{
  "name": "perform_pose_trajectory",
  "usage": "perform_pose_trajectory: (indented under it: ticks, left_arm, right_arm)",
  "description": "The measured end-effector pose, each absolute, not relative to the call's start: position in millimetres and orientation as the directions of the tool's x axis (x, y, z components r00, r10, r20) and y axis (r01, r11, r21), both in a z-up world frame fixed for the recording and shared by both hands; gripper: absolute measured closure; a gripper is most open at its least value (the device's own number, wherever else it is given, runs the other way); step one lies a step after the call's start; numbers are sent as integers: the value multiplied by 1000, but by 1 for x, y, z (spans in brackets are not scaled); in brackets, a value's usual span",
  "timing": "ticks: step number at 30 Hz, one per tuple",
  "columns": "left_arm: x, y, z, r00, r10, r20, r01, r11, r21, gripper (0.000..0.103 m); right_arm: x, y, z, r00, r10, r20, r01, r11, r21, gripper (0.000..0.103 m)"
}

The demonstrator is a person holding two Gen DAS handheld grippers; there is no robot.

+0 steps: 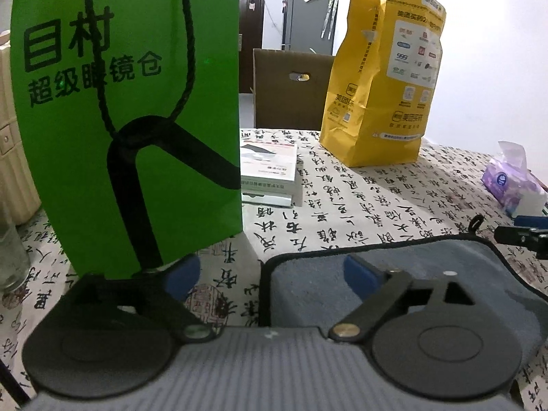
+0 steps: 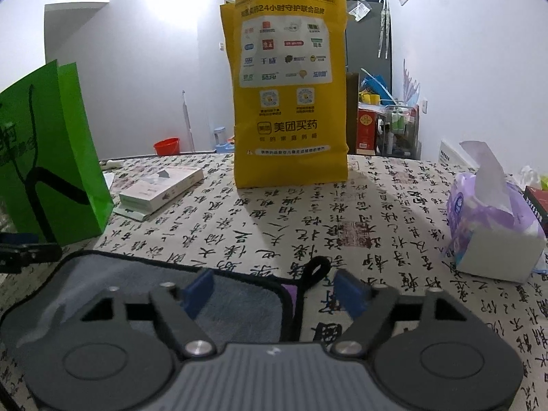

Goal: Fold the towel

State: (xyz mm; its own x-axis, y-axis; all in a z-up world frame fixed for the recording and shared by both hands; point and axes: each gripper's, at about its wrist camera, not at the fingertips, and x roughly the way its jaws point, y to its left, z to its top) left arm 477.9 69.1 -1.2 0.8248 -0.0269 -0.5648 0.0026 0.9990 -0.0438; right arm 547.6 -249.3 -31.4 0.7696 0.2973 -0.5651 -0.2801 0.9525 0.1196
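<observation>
The table [image 2: 394, 212] takes up most of both views, covered in a cloth printed with black calligraphy. Biggest thing on it is the green bag [image 1: 126, 109], standing upright at the left, really close to the left gripper. The yellow bag [image 2: 289, 85] stands upright further back, roughly centre in the right view.

Next is the towel [image 1: 428, 263], grey with a black edge. It's lying flat on the near part of the table, right in front of both grippers, with a small black loop [image 2: 316, 269] sticking out at its right corner. There's a bit of purple showing at that same corner, can't tell what it is.

Off to the right there's a purple tissue pack [image 2: 493, 226] with a tissue poking up. A small stack of flat boxes [image 2: 162, 188] sits between the two bags, just beside the green one.

The left gripper [image 1: 274, 274] has its fingers spread wide, one over bare cloth and the other over the towel's left part, nothing between them. The right gripper [image 2: 274, 293] is spread apart too, straddling the towel's right corner: left finger over the towel, right finger over the tablecloth. Can't tell if either one is actually touching the fabric.
</observation>
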Motion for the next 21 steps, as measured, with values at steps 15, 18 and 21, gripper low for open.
perform_pose_trajectory:
  ticks: [15,18,21]
  left_arm:
    - [431,69,17,842,-22,-539,-4,999,-47,0]
    - [414,70,23,853,-21,-521,-7,999,-52,0]
    - [400,68,28,856,-18,-516,-7,999,-47,0]
  right_arm:
    - [502,-246,-7,798,290,-528,-271,956,115,4]
    - [489,-246,-4,800,294,-523,-272,955,121,3]
    - [476,-245,-4,797,295,-527,-277,954,114,3]
